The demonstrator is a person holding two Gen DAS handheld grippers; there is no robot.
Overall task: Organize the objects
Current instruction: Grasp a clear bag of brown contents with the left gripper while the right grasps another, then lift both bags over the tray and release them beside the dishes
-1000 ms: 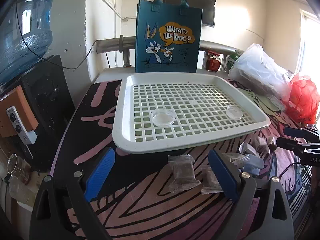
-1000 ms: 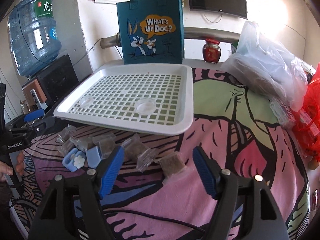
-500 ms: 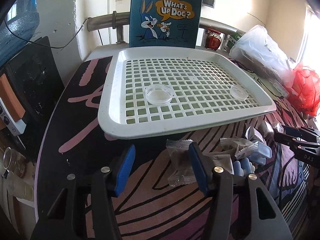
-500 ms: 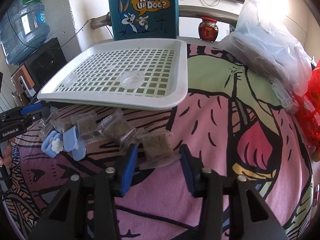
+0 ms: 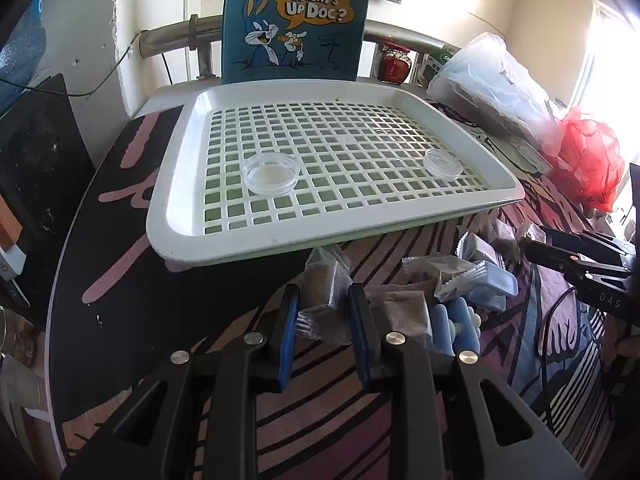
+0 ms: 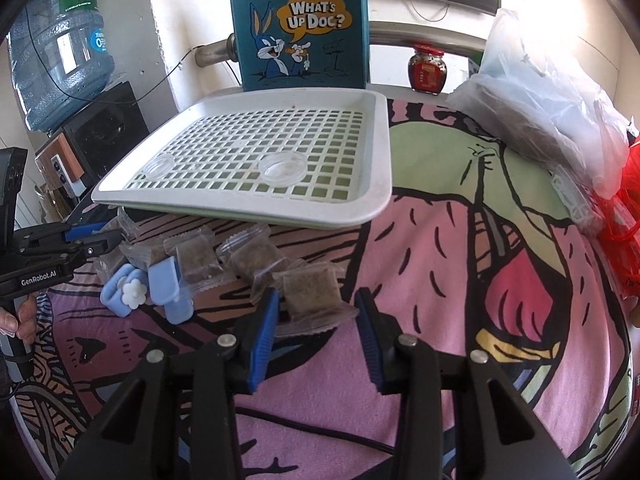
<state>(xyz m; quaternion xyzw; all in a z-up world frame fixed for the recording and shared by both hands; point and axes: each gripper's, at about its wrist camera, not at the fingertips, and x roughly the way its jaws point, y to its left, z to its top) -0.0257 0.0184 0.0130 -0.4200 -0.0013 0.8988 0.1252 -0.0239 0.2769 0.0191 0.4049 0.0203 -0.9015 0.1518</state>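
A white slotted tray (image 5: 188, 216) (image 6: 376, 160) sits on the table with two clear round dishes (image 5: 271, 173) (image 5: 443, 163) in it. In front of it lie several clear packets of brown material and light blue clips (image 5: 490, 284) (image 6: 164, 282). My left gripper (image 5: 323, 304) has its jaws nearly closed around one brown packet (image 5: 322, 280), pads against its sides. My right gripper (image 6: 316, 302) is open, its jaws either side of another brown packet (image 6: 312, 290) that lies on the cloth.
A teal "What's Up Doc?" bag (image 5: 298, 20) stands behind the tray. A clear plastic bag (image 6: 548, 92) and a red bag (image 5: 588, 160) lie at the right, a red jar (image 6: 426, 68) at the back. A water bottle (image 6: 60, 40) stands at the left.
Both grippers moved forward and down onto the packets. The left jaws narrowed from wide open to closed on a packet. The right jaws narrowed around another packet.
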